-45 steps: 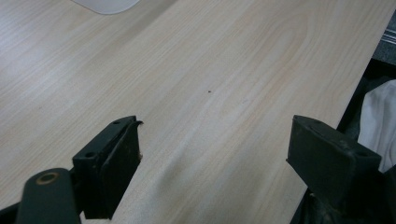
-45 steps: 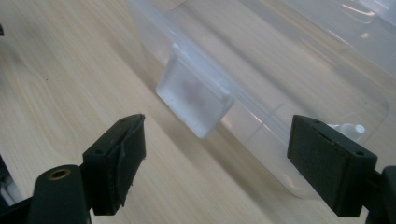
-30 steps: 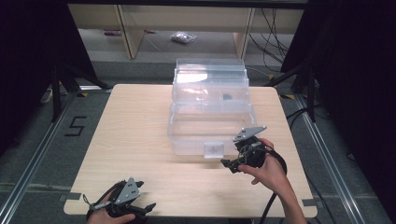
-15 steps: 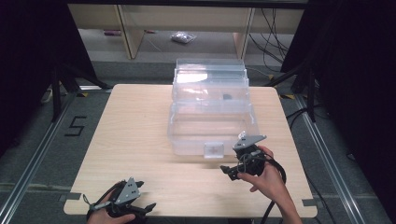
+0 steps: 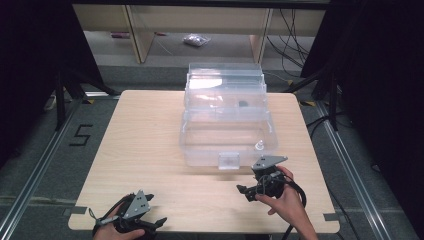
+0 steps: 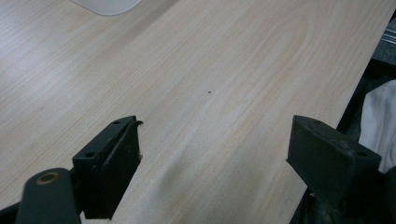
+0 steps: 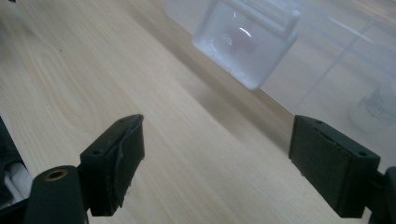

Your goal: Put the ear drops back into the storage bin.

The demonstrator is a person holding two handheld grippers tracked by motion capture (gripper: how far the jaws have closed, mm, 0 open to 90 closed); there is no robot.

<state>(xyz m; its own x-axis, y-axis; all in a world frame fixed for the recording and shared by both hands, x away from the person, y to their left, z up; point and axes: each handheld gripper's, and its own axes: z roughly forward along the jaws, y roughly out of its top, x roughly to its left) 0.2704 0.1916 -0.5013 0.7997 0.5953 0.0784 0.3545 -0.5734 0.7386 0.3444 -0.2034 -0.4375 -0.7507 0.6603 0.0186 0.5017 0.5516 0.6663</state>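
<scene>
A person's right gripper [image 5: 248, 192], fingers wide and empty, hovers near the clear plastic lidded box [image 5: 226, 125] mid-bench, seemingly approaching its front latch [image 7: 246, 41]; the left gripper [image 5: 150, 226], likewise open, waits at the pale wooden bench [image 5: 145, 135] edge.

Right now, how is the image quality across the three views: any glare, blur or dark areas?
High view: evenly lit table, a pale glare patch on the clear plastic box, black surroundings at both sides. Left gripper view: wood grain fairly sharp, the open jaws soft-edged, a faint shadow between them. Right gripper view: the box's latch is blurred with a small highlight, and the box wall looks hazy.
</scene>
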